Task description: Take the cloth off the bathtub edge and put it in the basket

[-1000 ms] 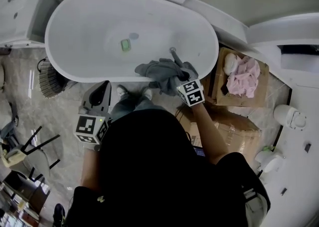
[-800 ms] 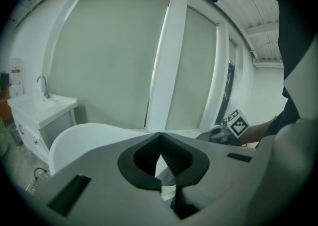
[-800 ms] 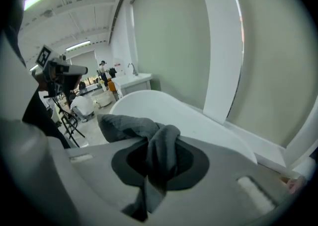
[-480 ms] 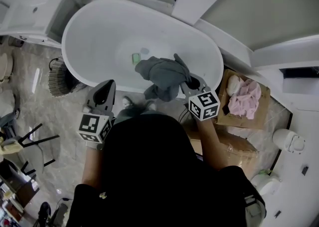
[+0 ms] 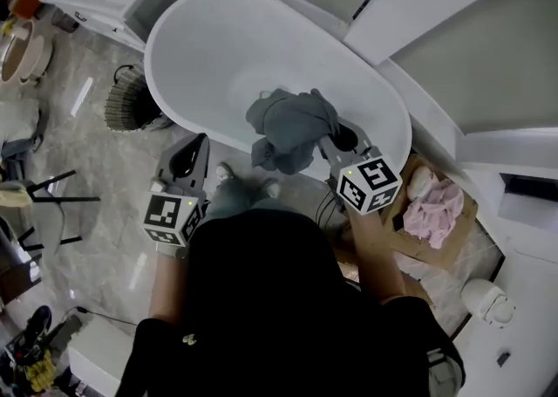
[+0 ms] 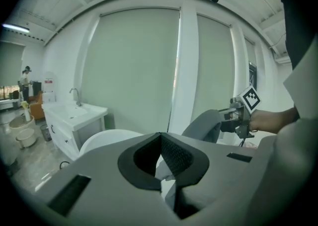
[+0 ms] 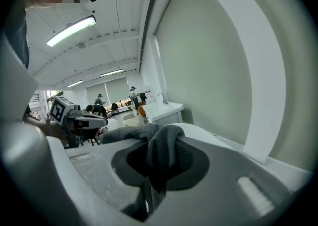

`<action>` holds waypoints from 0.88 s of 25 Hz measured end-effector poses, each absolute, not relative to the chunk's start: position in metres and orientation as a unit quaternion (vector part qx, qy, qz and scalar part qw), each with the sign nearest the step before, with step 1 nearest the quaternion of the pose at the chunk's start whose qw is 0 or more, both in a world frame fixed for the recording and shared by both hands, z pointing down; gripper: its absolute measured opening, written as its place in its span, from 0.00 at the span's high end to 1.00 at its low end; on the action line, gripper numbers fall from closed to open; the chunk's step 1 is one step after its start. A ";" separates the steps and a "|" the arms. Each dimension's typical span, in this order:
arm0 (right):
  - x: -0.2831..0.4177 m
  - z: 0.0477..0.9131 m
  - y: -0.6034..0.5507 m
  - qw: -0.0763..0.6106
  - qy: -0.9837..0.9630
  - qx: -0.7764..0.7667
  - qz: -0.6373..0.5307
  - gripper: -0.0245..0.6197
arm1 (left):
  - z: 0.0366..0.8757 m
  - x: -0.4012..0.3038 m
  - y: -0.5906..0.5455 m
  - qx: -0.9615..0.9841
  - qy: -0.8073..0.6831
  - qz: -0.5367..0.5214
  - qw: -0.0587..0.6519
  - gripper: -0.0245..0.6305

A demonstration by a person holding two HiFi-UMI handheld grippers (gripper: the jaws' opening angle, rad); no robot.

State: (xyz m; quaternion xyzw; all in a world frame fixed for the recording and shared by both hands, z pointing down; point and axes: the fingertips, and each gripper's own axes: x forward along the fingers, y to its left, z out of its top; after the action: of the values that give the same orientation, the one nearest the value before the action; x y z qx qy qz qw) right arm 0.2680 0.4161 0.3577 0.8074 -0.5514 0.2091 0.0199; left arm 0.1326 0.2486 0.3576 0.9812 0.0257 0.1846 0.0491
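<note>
The grey cloth (image 5: 290,127) hangs bunched from the right gripper (image 5: 324,135), whose jaws are clamped narrowly on a fold of it; in the right gripper view the fabric runs up between the pads and drapes over their tips. In the head view the cloth sits at the centre of the frame, over the near rim of the white bathtub (image 5: 261,29); contact with the rim cannot be judged. The left gripper (image 5: 193,149) is at the lower left of the cloth, well apart from it, with its jaws closed together on nothing. Only the head view shows the wicker basket (image 5: 129,103) on the floor by the tub's left end, and a cardboard box (image 5: 453,234) with a pink cloth (image 5: 433,208) at the right. The left gripper view adds a washbasin cabinet (image 6: 74,115) with a tap at its left. The right gripper view alone shows ceiling strip lights (image 7: 72,30) and distant people (image 7: 133,96).
</note>
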 end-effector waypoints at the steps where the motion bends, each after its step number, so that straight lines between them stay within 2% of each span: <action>1: 0.263 0.355 0.406 0.021 -0.562 0.801 0.207 0.90 | 0.358 0.125 0.244 0.981 0.015 0.184 0.052 0.94; 11: 0.198 0.330 0.289 0.026 -0.653 0.734 0.187 0.90 | 0.363 0.045 0.169 0.979 -0.065 0.179 0.069 0.94; 22: 0.088 0.315 0.129 0.050 -0.715 0.677 0.167 0.90 | 0.361 -0.062 0.042 0.976 -0.121 0.156 0.085 0.94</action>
State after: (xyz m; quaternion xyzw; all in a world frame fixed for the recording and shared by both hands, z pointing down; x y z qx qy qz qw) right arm 0.0882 0.1289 0.3154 0.6771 -0.7150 0.1671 0.0496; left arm -0.0616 0.0418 0.3609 0.9765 -0.1213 0.1564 0.0853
